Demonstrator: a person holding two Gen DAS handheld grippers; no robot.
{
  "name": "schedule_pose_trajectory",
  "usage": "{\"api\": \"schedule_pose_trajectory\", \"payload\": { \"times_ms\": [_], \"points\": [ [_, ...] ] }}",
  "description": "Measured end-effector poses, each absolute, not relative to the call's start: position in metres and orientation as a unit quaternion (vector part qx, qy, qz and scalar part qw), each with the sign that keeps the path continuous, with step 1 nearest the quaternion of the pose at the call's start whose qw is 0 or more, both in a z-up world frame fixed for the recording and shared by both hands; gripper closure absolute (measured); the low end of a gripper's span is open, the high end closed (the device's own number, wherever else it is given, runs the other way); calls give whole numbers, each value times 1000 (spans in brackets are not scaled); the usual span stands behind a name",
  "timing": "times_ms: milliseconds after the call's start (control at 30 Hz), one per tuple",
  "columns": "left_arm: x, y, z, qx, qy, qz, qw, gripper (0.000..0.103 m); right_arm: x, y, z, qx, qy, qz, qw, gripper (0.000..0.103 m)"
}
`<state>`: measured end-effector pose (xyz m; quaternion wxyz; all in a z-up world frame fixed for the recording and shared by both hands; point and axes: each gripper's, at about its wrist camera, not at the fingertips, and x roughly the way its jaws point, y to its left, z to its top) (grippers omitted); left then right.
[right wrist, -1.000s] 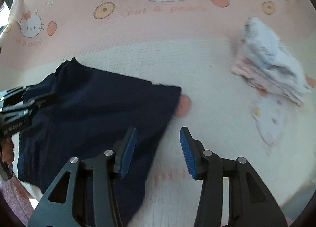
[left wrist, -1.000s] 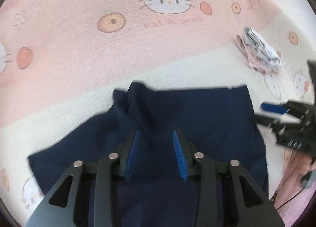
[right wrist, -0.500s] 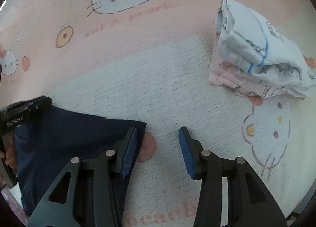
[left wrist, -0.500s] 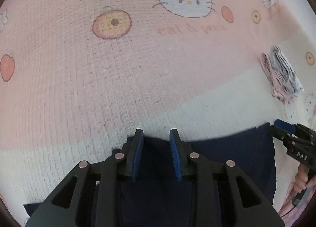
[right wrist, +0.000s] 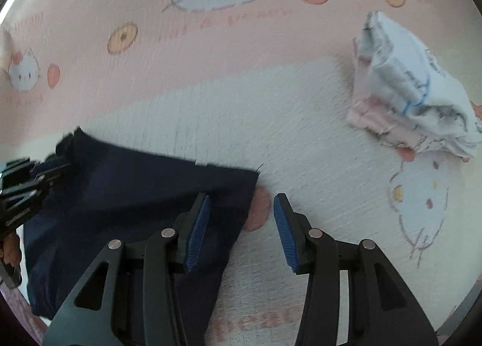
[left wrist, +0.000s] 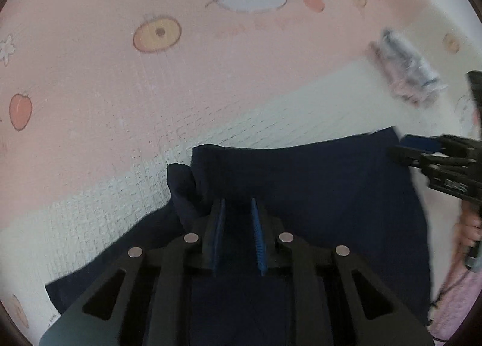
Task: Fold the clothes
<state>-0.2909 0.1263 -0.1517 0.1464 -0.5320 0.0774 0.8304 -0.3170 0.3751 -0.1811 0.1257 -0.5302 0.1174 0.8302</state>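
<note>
Left gripper (left wrist: 238,219) first: its blue pads (left wrist: 217,231) sit with a narrow gap between them, low and centre in the left wrist view, right over the navy garment (left wrist: 316,195). Dark fabric shows in the gap, but I honestly cannot tell whether they're pinching a layer or just hovering above it. A bunched-up lump of the cloth sits just left of the fingertips.

The right gripper (right wrist: 241,219) is clearly spread wide, nothing between the pads. Its left pad (right wrist: 197,228) overlaps the garment's right edge (right wrist: 241,195) and the other pad is over bare bedsheet (right wrist: 271,123), so it straddles the corner (nice setup for a grab, tbh).

Moving outward: the navy piece lies mostly flat across the lower left of the right wrist view, with its far edge running toward the middle. There's a folded stack (right wrist: 412,96) of pale printed clothes off at the right, well apart from the navy one.

My read is that this is mid-fold, lining up the next crease. To do it well, I'd drop the right fingers so the corner goes fully between the pads before closing, catch all layers rather than just the top one, and smooth that bunched lump at the left before folding over, or it'll get trapped in the crease. Keep both sides moving level so the edge stays straight.
</note>
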Motion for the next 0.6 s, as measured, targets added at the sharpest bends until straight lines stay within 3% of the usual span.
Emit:
{"api": "schedule_pose_trajectory", "payload": {
  "times_ms": [167, 267, 400, 600],
  "points": [
    [-296, 92, -124, -499, -8, 856, 138, 84, -325, 372, -183, -527, 96, 832, 145, 58],
    [-280, 60, -106, -484, -29, 867, 113, 77, -339, 362, -182, -523, 93, 833, 154, 58],
    [-240, 8, -125, -514, -11, 858, 24, 77, -353, 330, -165, -507, 65, 850, 123, 58],
    [-215, -54, -157, -532, -119, 839, -4, 76, -378, 269, -164, -521, 71, 851, 19, 58]
  ]
}}
